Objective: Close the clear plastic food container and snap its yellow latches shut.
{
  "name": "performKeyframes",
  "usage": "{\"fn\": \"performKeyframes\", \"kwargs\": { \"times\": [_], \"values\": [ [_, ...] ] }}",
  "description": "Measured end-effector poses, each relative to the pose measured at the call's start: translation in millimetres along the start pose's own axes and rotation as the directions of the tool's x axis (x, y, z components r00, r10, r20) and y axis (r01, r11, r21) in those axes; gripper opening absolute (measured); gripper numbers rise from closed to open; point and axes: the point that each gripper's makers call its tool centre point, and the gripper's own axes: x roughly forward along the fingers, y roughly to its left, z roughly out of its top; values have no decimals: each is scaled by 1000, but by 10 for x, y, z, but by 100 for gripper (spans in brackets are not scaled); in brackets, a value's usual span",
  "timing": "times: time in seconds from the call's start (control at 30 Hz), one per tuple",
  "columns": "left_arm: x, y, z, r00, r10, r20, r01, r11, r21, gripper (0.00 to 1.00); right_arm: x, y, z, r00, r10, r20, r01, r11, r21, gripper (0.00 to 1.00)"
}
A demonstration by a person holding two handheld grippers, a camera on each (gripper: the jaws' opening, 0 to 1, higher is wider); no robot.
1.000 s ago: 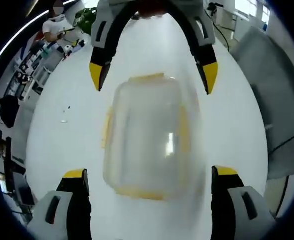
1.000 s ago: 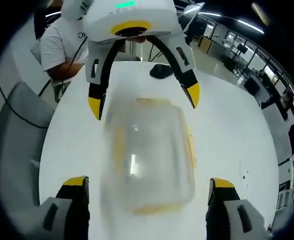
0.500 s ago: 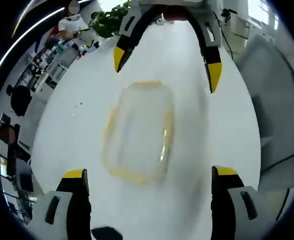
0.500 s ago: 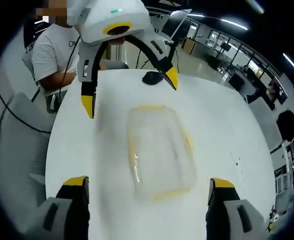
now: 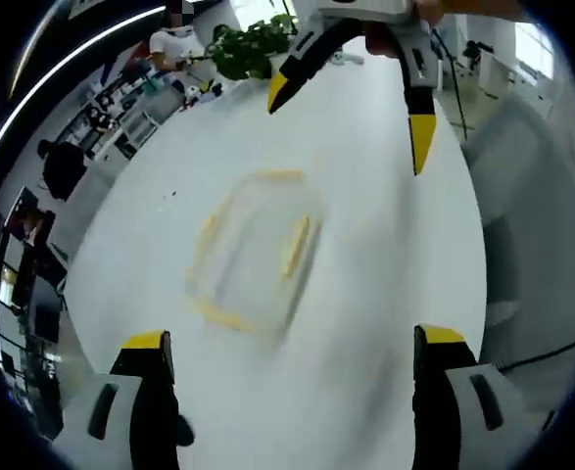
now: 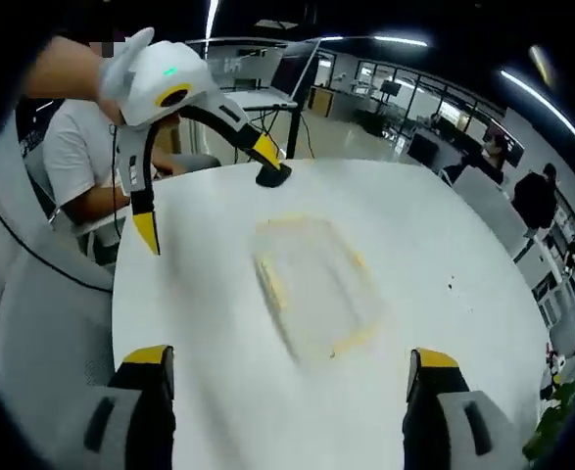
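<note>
Left gripper view gives me the clear container (image 5: 253, 250) lying on the white table (image 5: 365, 294), blurred, with yellow latches (image 5: 295, 245) along its edges (I cannot tell whether they are snapped). My left gripper (image 5: 285, 345) stands wide and empty above it; the right gripper (image 5: 351, 93) hovers beyond, also spread. In the right gripper view a seated person (image 6: 76, 157) is behind the table.
</note>
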Motion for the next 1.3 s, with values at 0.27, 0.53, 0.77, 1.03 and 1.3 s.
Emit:
{"fn": "performKeyframes", "kwargs": {
  "times": [0.27,0.53,0.77,1.03,1.3],
  "values": [
    [-199,-178,60,997,54,61,-48,995,-91,99,-290,273,-116,998,-18,53,16,1000,26,99],
    [-421,-439,36,987,104,120,-81,979,-185,99,-536,534,-265,990,-58,127,46,994,95,99],
    [-628,-626,-71,973,178,150,-132,953,-274,99,-771,617,-374,976,-123,179,95,983,156,99],
    [-893,-769,-177,955,239,174,-159,912,-379,99,-1026,728,-540,964,-174,202,132,970,204,99],
    [-1043,-945,-234,945,271,181,-176,893,-415,99,-1223,862,-822,962,-205,182,160,959,232,99]
  ]
}}
